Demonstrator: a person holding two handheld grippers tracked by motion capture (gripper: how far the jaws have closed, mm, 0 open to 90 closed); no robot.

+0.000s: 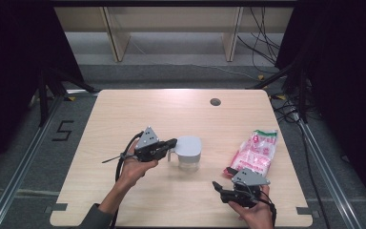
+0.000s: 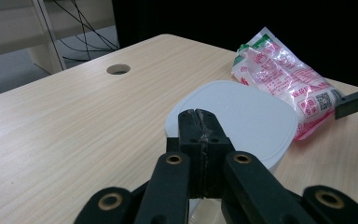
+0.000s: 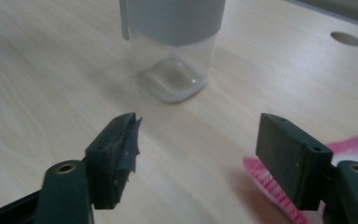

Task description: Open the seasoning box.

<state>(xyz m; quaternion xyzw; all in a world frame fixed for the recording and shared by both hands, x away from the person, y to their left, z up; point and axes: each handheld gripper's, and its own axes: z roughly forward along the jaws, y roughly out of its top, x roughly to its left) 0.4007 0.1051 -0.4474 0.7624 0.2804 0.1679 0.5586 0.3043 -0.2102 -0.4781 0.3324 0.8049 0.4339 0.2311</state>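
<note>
- Where the frame centres in the high view, pale wooden table (image 1: 138,109), with a round hole (image 1: 215,101) toward the upper right of its top.
- Right of centre, lying flat: pink-and-white packet (image 1: 256,151), well apart from the jar, green edge at its far end.
- Dead centre, upright: clear jar (image 1: 188,153) with a grey-white lid (image 2: 242,116), standing on the table.
- Left of centre, coming in from the bottom edge: left gripper (image 1: 171,142), jaws pressed fully together, tips right at the lid's near edge; from the left gripper view, closed tips overlapping the lid rim, whether anything is pinched cannot be told.
- Lower right of the frame: right gripper (image 1: 218,186), jaws standing wide with only bare table between them, aimed toward the jar across a gap; packet's pink corner just behind one jaw in the right gripper view.
</note>
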